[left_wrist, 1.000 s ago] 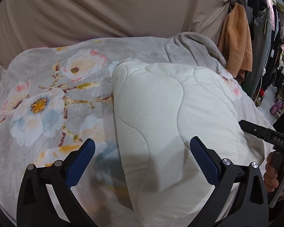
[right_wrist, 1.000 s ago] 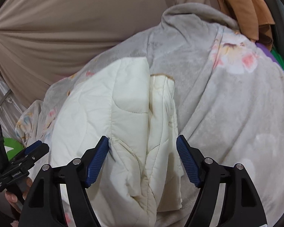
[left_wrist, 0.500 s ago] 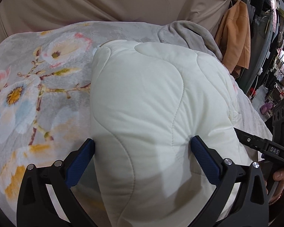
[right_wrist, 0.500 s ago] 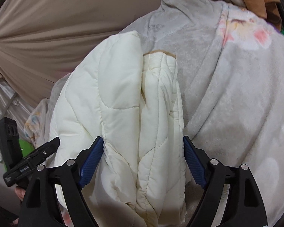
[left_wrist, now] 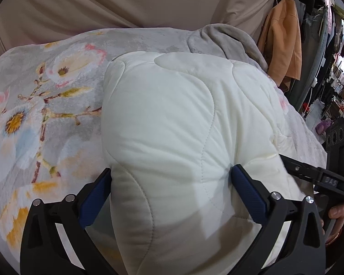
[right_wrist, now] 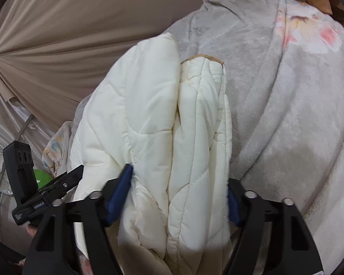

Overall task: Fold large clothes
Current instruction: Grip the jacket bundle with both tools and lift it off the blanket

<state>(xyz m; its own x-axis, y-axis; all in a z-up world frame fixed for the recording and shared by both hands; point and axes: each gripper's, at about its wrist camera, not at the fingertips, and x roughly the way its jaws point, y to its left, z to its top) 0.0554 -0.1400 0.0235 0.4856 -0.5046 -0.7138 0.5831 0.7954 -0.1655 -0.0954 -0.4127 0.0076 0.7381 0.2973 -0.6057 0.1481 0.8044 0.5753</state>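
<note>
One white quilted jacket (left_wrist: 172,126), one floral blanket (left_wrist: 45,114), one orange garment (left_wrist: 284,41) hanging, one beige curtain (left_wrist: 149,2), two grippers: left gripper (left_wrist: 172,188), right gripper (right_wrist: 178,194).

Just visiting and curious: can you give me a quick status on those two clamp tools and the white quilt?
Left gripper pressing both sides of folded white quilt. Right gripper closing on the quilt's layered edge. Flowered blanket underneath; nothing in the way.

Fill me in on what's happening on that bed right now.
A person is folding a white quilted garment on a floral blanket, one handheld gripper per hand. The left gripper straddles the folded bundle, pads against its sides. The right gripper is closing on the layered edge between its jaws.
</note>
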